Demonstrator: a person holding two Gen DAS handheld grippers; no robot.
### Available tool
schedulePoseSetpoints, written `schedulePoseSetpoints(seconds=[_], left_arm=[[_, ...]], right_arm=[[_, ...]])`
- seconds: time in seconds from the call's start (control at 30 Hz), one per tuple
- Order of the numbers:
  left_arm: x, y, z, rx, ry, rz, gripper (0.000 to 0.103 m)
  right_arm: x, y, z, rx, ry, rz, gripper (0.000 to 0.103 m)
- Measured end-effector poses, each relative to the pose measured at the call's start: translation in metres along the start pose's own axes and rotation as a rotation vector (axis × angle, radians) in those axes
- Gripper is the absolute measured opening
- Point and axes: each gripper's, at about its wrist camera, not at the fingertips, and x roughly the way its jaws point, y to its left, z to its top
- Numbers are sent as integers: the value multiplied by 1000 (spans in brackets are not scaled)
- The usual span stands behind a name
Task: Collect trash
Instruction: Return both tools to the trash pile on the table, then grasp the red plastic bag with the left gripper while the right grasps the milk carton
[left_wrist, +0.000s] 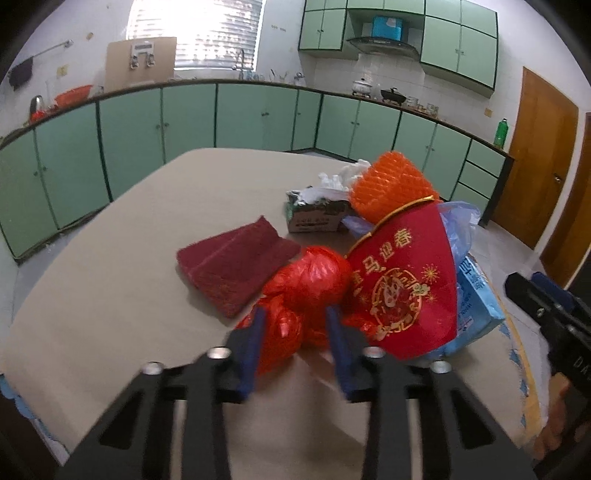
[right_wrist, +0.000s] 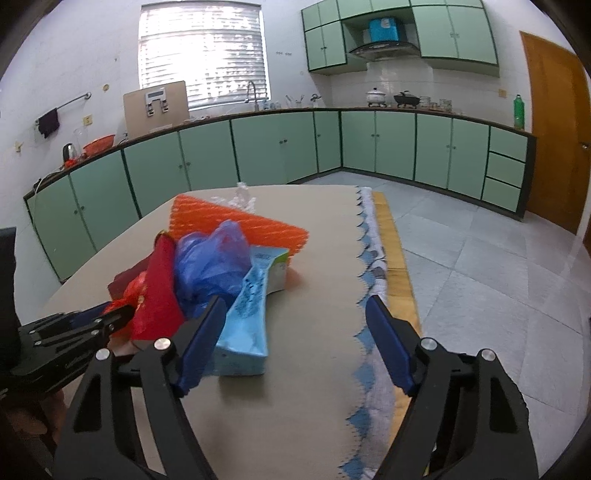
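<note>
A heap of trash lies on the beige table (left_wrist: 110, 280). In the left wrist view my left gripper (left_wrist: 295, 314) has its blue fingers around a crumpled red plastic bag (left_wrist: 314, 280), with a gap still showing beside the right finger. Right of it lie a red paper cone with gold print (left_wrist: 402, 280), a blue plastic bag (left_wrist: 458, 229), a light blue packet (left_wrist: 476, 295), orange foam netting (left_wrist: 391, 184) and a small cardboard box (left_wrist: 317, 214). My right gripper (right_wrist: 295, 306) is open and empty, beside the light blue packet (right_wrist: 247, 317).
A dark red cloth (left_wrist: 236, 258) lies left of the heap. The table's right edge with blue scalloped trim (right_wrist: 369, 258) drops to a tiled floor. Green cabinets (right_wrist: 280, 147) line the far walls. A wooden door (right_wrist: 554, 122) stands at right.
</note>
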Motion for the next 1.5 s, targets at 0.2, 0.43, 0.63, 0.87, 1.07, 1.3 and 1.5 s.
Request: schedulePoseSetpoints(seconds=[0.2,0.43,0.63,0.87,1.07,1.3,1.5], left_arm=[[-10,0,1,-13,-22,-7,8],[-18,5,4,-28,-41,18,7],[-17,9,3,-42,-22,20,7],[-6,8,1,-44,20,29,22],[3,8,0,-38,35,44,35],[5,7,0,-45,46,24,12],[-15,-1,4,-36,11,18,9]], right_arm=[[3,10,-1,-19,11,23,75],[10,19,-5,-24,24,23,70],[18,24,-6,-51,57,-9,52],[26,21,-9,-31,89,7,52],[36,21,-7,-26,119,25,37],[24,18,-3,-50,106,35,35],[2,11,2,-75,94,23,35]])
